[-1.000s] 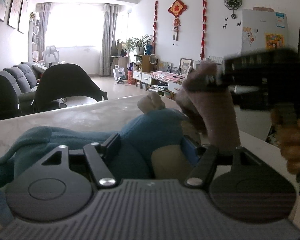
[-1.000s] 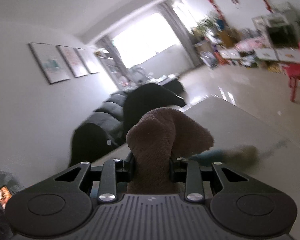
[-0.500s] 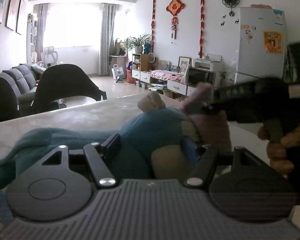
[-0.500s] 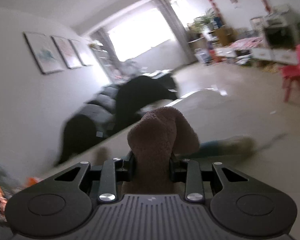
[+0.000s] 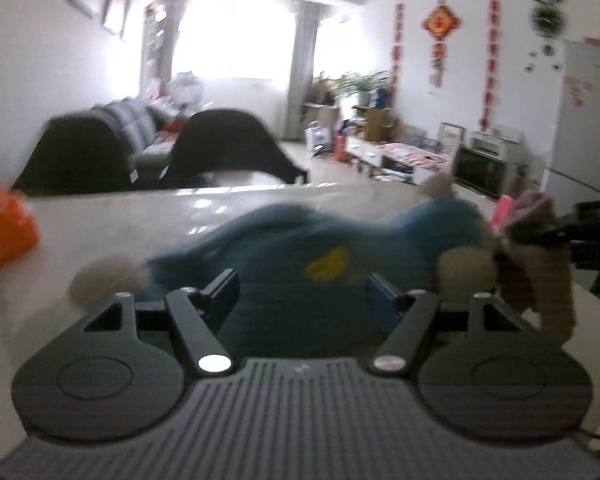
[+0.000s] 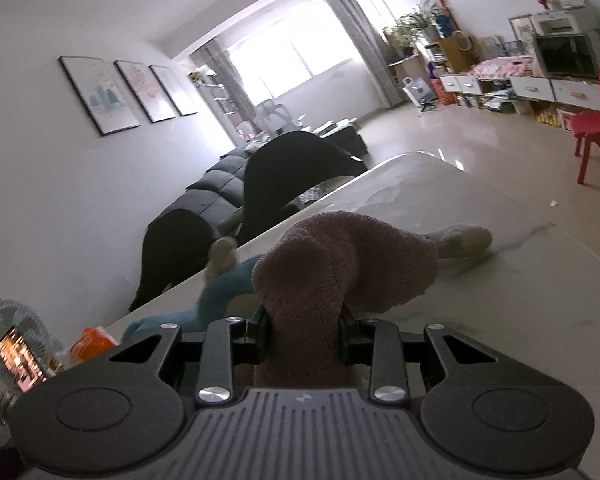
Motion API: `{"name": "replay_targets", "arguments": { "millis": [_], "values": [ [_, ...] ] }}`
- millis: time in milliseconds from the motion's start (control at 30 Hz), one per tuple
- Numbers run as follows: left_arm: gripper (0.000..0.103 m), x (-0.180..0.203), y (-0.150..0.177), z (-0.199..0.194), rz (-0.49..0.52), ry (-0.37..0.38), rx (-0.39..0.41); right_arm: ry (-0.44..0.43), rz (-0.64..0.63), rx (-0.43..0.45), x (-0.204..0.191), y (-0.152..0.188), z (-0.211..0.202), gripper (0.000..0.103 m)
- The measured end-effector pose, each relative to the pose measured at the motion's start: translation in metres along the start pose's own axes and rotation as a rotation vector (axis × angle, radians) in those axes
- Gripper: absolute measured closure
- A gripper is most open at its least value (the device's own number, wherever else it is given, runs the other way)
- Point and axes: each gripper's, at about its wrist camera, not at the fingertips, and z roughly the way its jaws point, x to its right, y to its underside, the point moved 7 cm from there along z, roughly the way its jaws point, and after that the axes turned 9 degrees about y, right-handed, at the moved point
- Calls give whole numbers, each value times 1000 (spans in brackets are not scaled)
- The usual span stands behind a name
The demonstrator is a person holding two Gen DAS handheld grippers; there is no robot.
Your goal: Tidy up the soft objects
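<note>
Clamping the brown plush (image 6: pixel 332 276), right gripper (image 6: pixel 304 340); left gripper (image 5: pixel 304 300) half-open around blue plush (image 5: pixel 300 248).

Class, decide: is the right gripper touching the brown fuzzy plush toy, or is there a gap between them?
Touching. The right wrist view shows the right gripper with both fingers pressed against the sides of the brown fuzzy plush toy, no gap visible on either side.

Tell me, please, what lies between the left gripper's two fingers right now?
In the left wrist view, the blue plush toy fills the gap between the left gripper's fingers; the brown plush toy hangs to its right, outside them.
</note>
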Motion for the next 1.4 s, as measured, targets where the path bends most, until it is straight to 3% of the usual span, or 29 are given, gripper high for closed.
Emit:
{"name": "replay_targets", "arguments": {
  "millis": [133, 400, 1133, 1400],
  "values": [
    [33, -15, 10, -7, -79, -7, -3, -17, -20, -21, -15, 5, -4, 69],
    [32, -20, 26, 3, -71, -8, -38, -20, -63, -74, -31, 23, -3, 68],
    [31, -36, 10, 27, -104, -34, -47, 2, -89, -71, -51, 2, 52, 66],
    [30, -32, 14, 13, -136, -66, -59, 23, -99, -64, -40, 3, 40, 66]
  ]
}}
